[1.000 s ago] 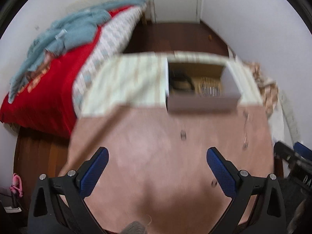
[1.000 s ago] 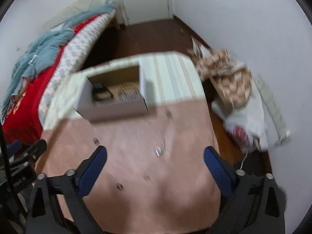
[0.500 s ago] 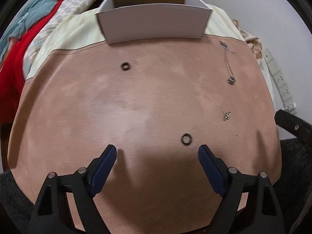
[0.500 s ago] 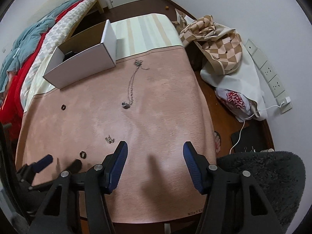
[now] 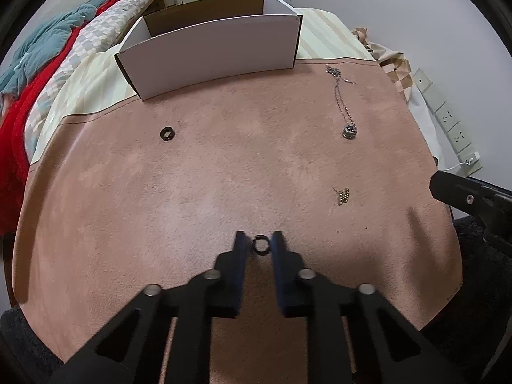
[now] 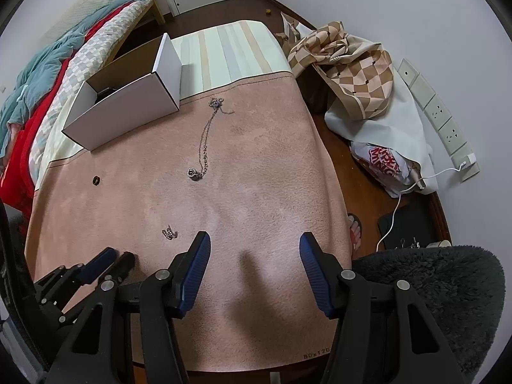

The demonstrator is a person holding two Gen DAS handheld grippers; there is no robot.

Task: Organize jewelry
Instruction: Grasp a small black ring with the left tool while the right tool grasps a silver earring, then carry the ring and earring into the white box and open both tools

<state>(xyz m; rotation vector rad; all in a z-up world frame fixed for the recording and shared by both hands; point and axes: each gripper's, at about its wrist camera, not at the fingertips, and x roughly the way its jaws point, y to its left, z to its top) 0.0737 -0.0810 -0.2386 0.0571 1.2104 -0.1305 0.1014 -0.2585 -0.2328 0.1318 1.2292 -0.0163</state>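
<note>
Down at the near edge of the pink mat [image 5: 224, 166], a small dark ring [image 5: 260, 245] lies flat between the two blue pads of the left tool [image 5: 260, 244]. The jaws are drawn in close on either side of it, though whether they actually touch it cannot be told. A gold earring [image 5: 343, 196] lies to the ring's right, farther out on the mat. Beyond that, a silver necklace [image 5: 341, 96] stretches toward the far edge, its round pendant [image 5: 349, 132] at the near end. A second dark ring [image 5: 166, 133] sits well apart on the left side. An open white cardboard box [image 5: 211, 54] stands at the mat's far edge. The right tool [image 6: 255, 252] hovers over bare mat near the front of the worktop, its jaws spread wide and holding nothing.
</note>
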